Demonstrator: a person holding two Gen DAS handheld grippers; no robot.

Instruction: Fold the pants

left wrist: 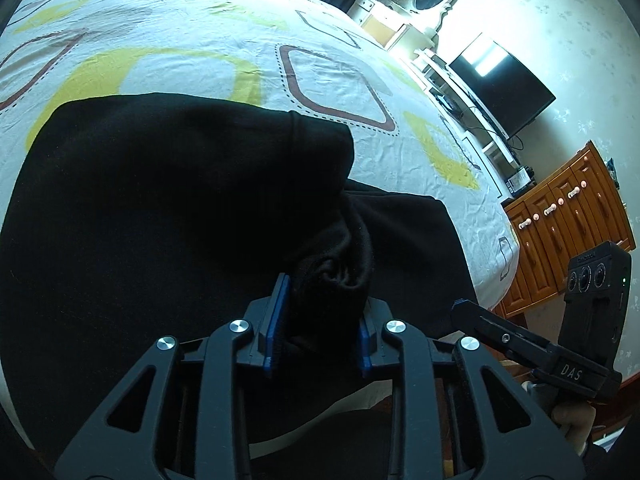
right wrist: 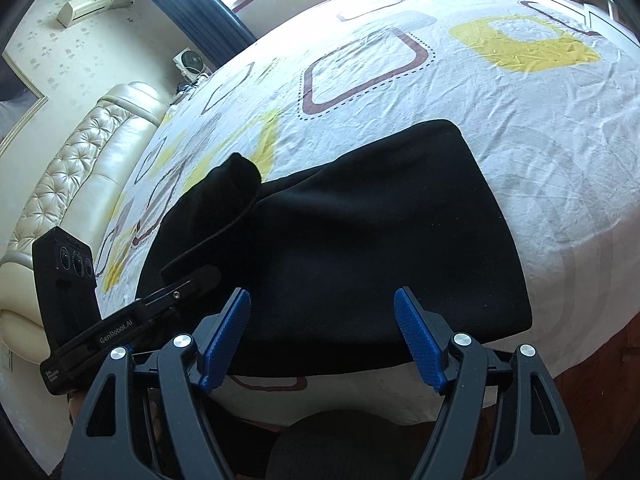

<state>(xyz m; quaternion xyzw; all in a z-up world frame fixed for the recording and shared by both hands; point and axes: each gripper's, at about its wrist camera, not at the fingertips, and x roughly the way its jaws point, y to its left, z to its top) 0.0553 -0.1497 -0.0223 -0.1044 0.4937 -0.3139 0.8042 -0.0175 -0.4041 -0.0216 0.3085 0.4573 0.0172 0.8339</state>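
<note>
Two grippers work over black pants [right wrist: 360,240] lying folded near the front edge of a bed [right wrist: 540,120] with a patterned sheet. The left gripper [left wrist: 320,320] has a bunched fold of the dark cloth between its blue pads [left wrist: 276,320]; the jaws stand partly apart, and whether the pads press the cloth or have let it go cannot be told. From the right wrist view that fold rises as a loose peak on the side of the pants toward the headboard [right wrist: 80,160]. The right gripper [right wrist: 324,332] hangs wide open and empty just above the front edge of the pants, both pads clear of the fabric.

By the look of it, the step in hand is laying a folded part down onto the stack. Next, the left gripper likely needs to let the cloth drop and pull clear, then the bump wants smoothing flat. Both grippers tilt steeply down toward the bed.
</note>
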